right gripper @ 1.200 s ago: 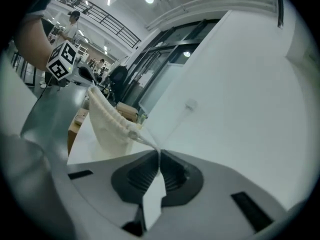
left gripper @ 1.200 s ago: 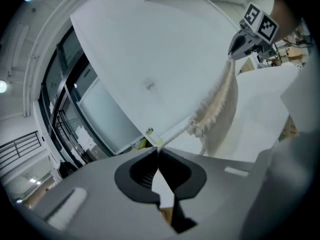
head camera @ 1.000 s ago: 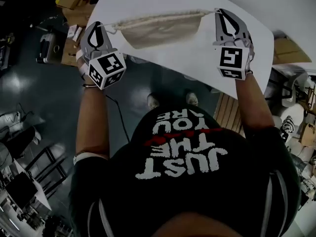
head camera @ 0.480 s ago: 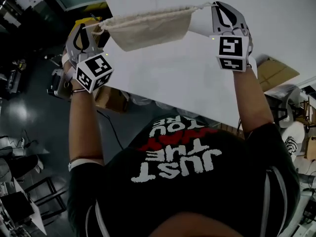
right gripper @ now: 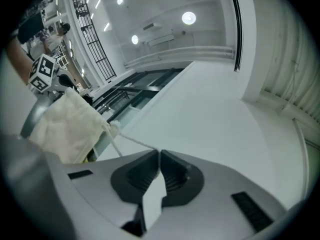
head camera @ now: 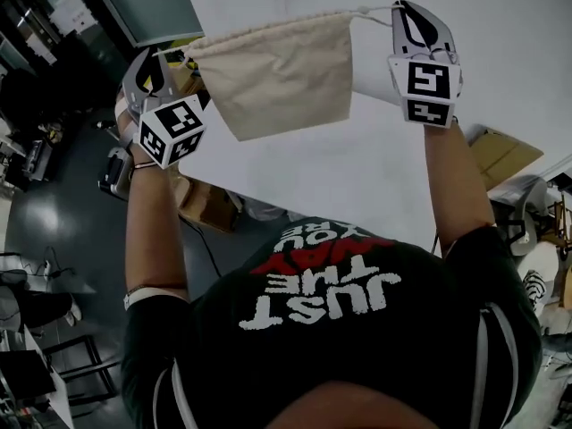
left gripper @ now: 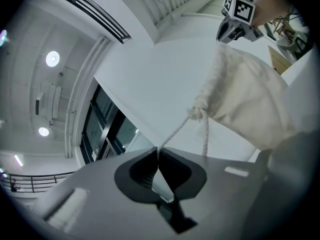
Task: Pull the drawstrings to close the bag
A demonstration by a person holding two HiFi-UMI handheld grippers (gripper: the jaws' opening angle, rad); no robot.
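Hanging in the upper middle of the head view, the cloth bag (head camera: 277, 74) is strung between the 2 grippers, clear above the white table (head camera: 402, 177). The left gripper (head camera: 161, 61) sits at the upper left of the frame. The right gripper (head camera: 402, 12) is at the upper right and a little higher. The bag's mouth edge therefore runs across the frame, rising slightly toward the right. That edge is the long axis that matters: it lies along the line joining the 2 grippers, and the body of the bag drops below it.

In the left gripper view the jaws are pressed together on the left drawstring (left gripper: 174, 133), which climbs from the pinch to a knot at the bag's corner. In the right gripper view the jaws are likewise pinched tight on the right drawstring (right gripper: 136, 141), which leads up and left to the other corner.

In the head view the bag sits nearer the left gripper: only a short bit of cord shows there, and a longer run shows on the right. The mouth looks fairly wide, with little puckering, so I judge the closing only partly done. The coming pull should go outward along the mouth edge, with each gripper moving straight away from the bag.
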